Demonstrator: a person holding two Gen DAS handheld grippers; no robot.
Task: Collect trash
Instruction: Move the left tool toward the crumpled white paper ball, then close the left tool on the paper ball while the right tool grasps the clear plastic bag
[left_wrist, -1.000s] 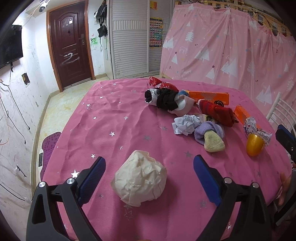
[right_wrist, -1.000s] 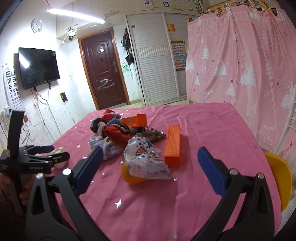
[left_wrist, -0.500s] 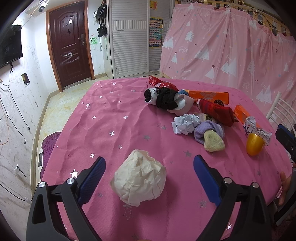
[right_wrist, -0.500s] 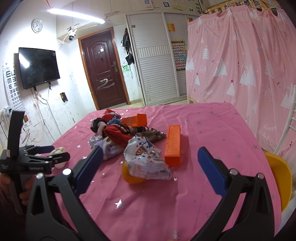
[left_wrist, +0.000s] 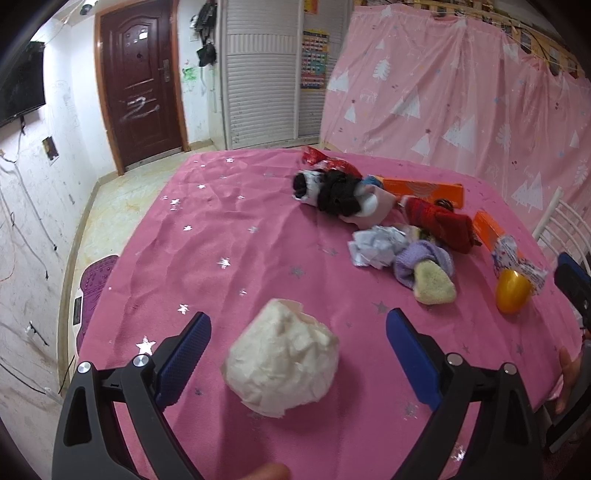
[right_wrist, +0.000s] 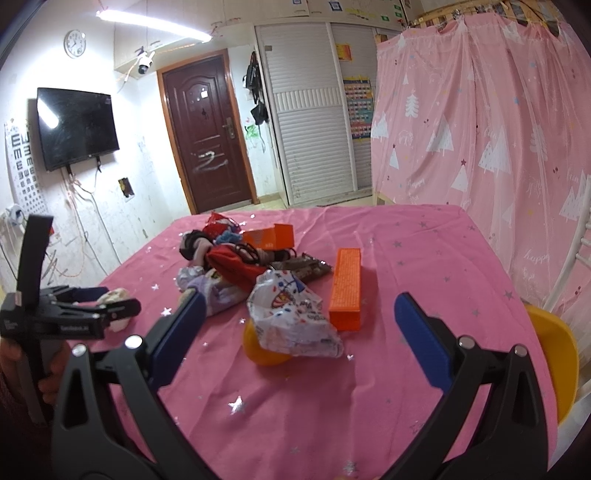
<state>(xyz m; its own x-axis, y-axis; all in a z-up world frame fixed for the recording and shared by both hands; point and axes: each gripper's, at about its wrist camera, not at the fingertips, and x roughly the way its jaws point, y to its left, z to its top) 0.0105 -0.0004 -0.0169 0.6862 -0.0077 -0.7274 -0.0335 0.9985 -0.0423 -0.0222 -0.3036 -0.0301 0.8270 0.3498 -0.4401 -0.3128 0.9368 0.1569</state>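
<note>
Trash wad of crumpled white paper is sitting on the pink-clothed bench, between the blue pads of the left tool, pads not touching it; jaws have just been closing a little and are standing wide apart. Right tool is also gaping open, nothing between its pads, hovering near a printed plastic wrapper that is partly covering a yellow egg-shaped thing; only a bit of the yellow is showing. Pile at bench middle is tangling together, hard to separate: one red sock, one purple sock, one black-and-white bundle, one crumpled bluish paper, one red wrapper half hidden behind. Two orange boxes are lying there: one long, one by the wrapper, both closed, contents not visible. A yellow chair is being cut off at the right edge.
</note>
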